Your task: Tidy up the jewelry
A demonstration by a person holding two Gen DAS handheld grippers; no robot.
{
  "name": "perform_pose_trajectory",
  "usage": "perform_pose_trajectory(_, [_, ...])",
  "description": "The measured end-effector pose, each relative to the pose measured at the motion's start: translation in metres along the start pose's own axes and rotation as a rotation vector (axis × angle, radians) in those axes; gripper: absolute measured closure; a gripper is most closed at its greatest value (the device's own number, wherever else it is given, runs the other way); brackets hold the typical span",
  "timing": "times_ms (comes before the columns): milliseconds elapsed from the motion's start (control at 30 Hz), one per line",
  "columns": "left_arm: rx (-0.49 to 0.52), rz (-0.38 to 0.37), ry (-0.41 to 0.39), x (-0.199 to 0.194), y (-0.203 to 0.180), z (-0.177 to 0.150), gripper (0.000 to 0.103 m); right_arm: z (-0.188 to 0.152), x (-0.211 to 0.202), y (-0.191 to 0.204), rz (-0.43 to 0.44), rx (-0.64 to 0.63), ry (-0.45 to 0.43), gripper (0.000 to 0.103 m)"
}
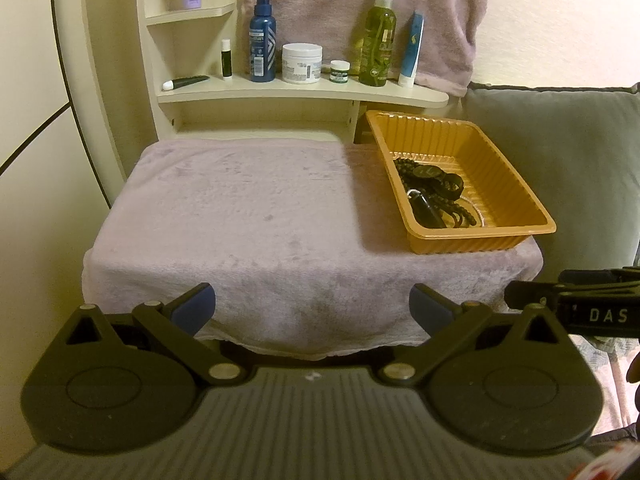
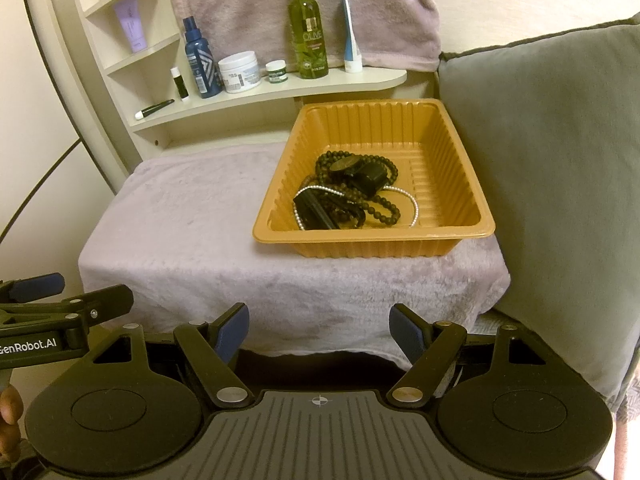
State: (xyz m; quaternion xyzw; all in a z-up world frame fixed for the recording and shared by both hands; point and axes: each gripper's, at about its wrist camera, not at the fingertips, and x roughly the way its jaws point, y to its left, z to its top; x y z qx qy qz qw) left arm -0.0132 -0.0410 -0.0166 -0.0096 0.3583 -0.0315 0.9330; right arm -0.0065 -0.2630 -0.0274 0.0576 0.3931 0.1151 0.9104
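Observation:
An orange plastic tray (image 1: 508,168) (image 2: 452,152) rests on the right part of a towel-covered stand (image 1: 240,208) (image 2: 180,220). Inside it lies a heap of jewelry (image 1: 434,192) (image 2: 352,192): dark bead necklaces, a black watch, a string of small pearls and a dark oblong piece. My left gripper (image 1: 312,308) stands open before the stand's front edge, nothing between its blue pads. My right gripper (image 2: 320,332) is open too, held in front of the stand below the tray. Each gripper shows at the edge of the other's view.
A shelf (image 1: 304,94) (image 2: 280,94) behind the stand carries a blue bottle, a white jar, a small jar, a green spray bottle and tubes. A pink towel hangs on the wall. A grey cushion (image 1: 560,152) (image 2: 552,184) presses against the tray's right side.

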Motion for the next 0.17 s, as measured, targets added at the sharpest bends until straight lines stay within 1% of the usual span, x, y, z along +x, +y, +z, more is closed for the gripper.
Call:
perform_pose_trajectory(100, [-0.007,-0.002,-0.019,-0.0030,0.0001,-0.0027,0.000,0.0001,0.0000,-0.0003,0.000,0.001,0.000,0.026])
perform_pose_trajectory(167, [-0.012,-0.007,-0.018,-0.0025,0.0012,-0.0025,0.000,0.0001,0.0000,-0.0002,0.000,0.001,0.000,0.026])
